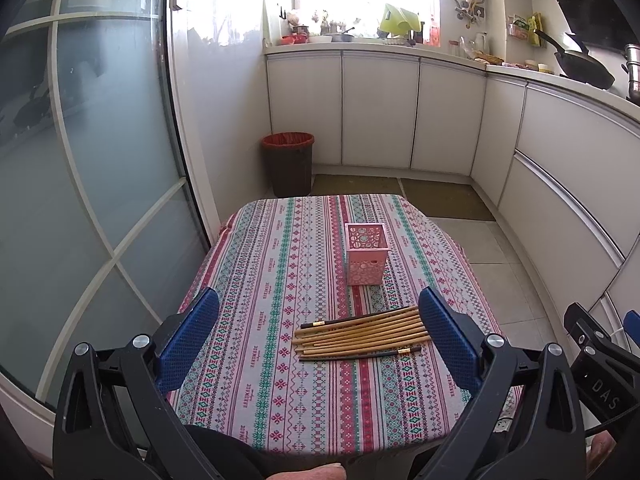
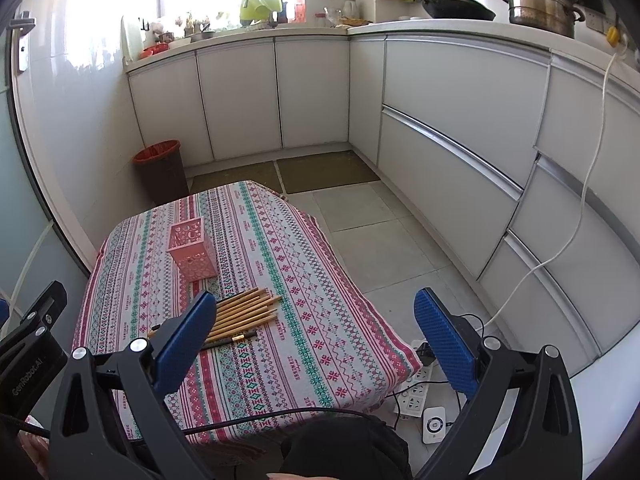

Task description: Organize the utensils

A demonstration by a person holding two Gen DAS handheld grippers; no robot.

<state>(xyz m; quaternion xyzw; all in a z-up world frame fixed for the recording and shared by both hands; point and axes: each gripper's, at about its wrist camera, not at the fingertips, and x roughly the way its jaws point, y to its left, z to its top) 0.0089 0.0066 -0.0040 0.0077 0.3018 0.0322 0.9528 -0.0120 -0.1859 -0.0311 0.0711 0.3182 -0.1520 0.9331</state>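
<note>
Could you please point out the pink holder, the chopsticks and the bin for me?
pink holder (image 1: 366, 266): left wrist view, on its front wall.
chopsticks (image 1: 360, 334): left wrist view, middle of the bundle.
bin (image 1: 289, 168): left wrist view, on its dark side.

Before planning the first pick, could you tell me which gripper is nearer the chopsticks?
Left. The left gripper frames the chopsticks; the right gripper sits right of them.

Black-framed left tool (image 1: 318, 338), blue textured pads (image 1: 188, 340), silver screws.
</note>
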